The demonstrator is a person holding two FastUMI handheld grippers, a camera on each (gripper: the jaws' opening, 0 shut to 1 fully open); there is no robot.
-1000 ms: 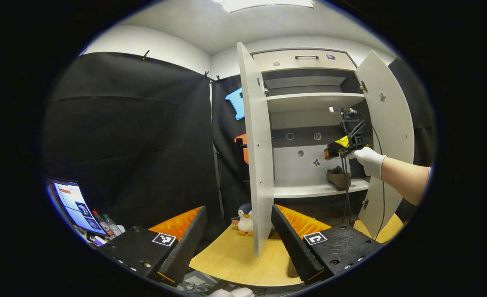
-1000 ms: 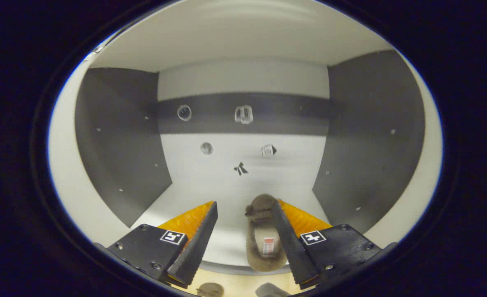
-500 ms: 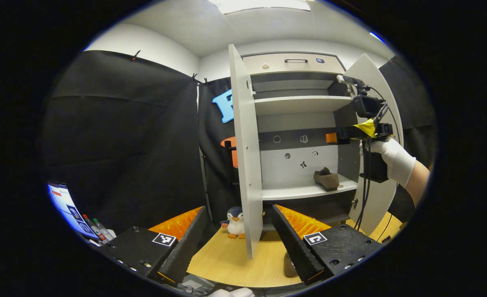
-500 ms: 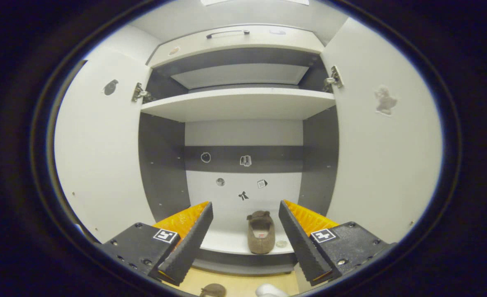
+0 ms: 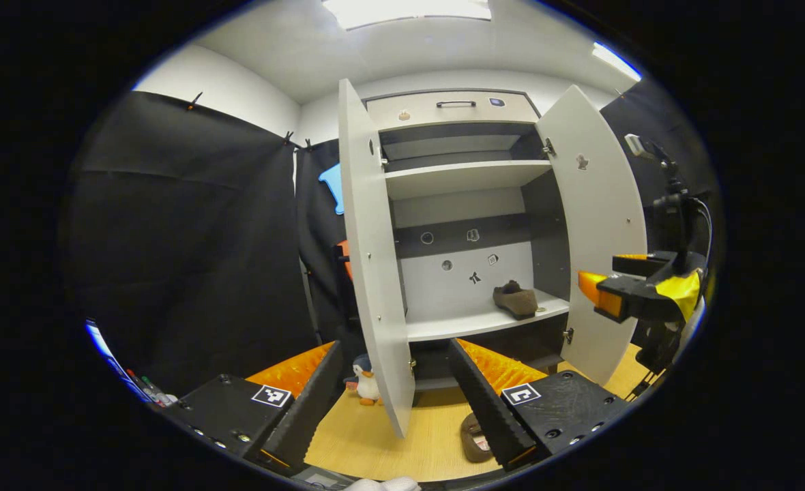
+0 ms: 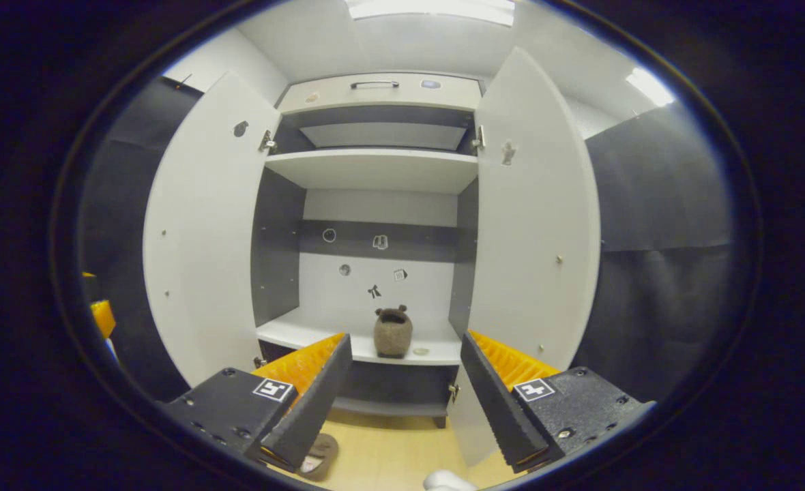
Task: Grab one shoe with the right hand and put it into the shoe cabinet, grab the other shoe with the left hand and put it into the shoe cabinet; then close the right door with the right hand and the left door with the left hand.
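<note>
One brown, fuzzy slipper-like shoe (image 6: 393, 332) sits on the shoe cabinet (image 6: 375, 167) shelf, straight ahead of and beyond the right gripper (image 6: 402, 399), whose fingers are spread wide and hold nothing. The other shoe (image 5: 474, 438) lies on the wooden floor (image 5: 382, 436) just beside the inner edge of the left gripper's (image 5: 394, 402) right finger, and that gripper's fingers are also wide apart and empty. The shoe looks light, soft and squashable, so pinching one side wall at its opening seems the surest hold.

One brown shoe (image 6: 393, 332) sits on the open cabinet's (image 6: 375, 170) shelf; the other (image 5: 473, 437) lies on the floor.
</note>
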